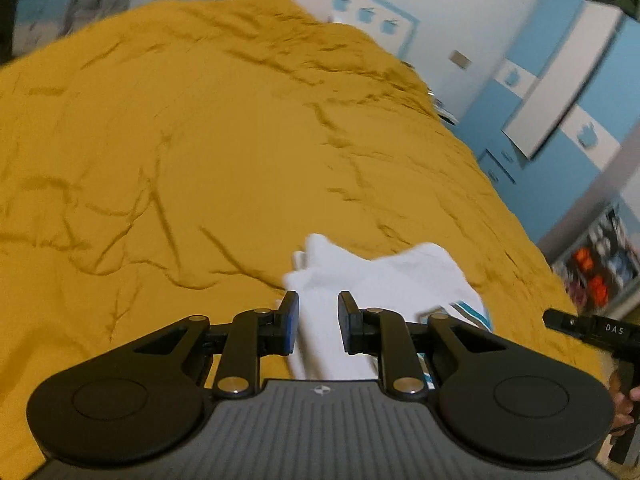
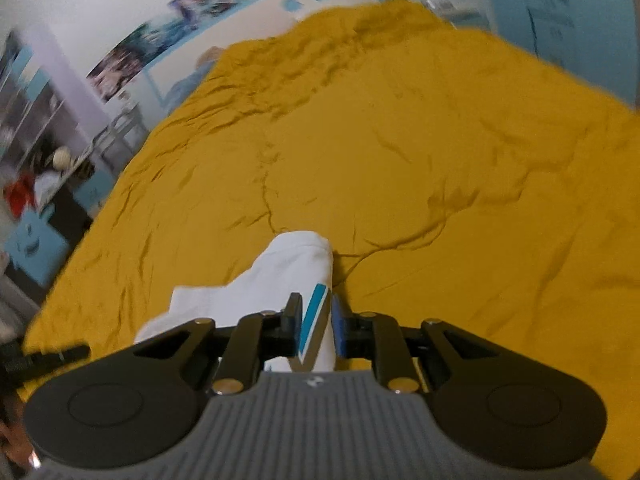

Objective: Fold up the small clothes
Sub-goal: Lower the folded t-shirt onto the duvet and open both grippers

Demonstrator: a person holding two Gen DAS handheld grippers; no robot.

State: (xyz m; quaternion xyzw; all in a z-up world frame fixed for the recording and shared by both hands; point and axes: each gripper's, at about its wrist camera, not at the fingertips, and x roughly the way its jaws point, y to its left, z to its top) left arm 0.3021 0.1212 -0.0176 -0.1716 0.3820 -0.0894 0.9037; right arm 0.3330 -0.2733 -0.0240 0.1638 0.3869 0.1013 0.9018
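Landmark: the bed [image 1: 200, 140], covered edge to edge in a creased mustard-yellow spread; everything below is placed against it.
Garment: one small white garment [image 1: 384, 276] with a teal stripe, at the near end of the bed, raised between the two grippers rather than lying flat; its far end droops toward the spread.
Left gripper: the left gripper [image 1: 318, 322] hangs over the near end of the bed, angled down at it. A thick fold of the white cloth runs between its blue-padded fingers [image 1: 292, 320]. The jaws stand a little apart, and the gap looks wider than the cloth on one side, so I cannot tell whether the pads press on it.
Right gripper: the right gripper [image 2: 316, 324] is also over the near end of the bed, tilted down. Its jaws are narrow, with the striped hem of the garment [image 2: 280, 276] filling the gap and both pads against it, so it grips the cloth.
Spacing: the grippers are near each other; each one's black tip shows at the edge of the other's view.
Hand: a hand [image 1: 624, 400] shows beside the near edge of the bed, on the right gripper's handle.
Beyond the bed: blue and white cupboards [image 1: 560, 92] on one side, posters [image 2: 160, 40] on the wall on the other. Both views are blurred.
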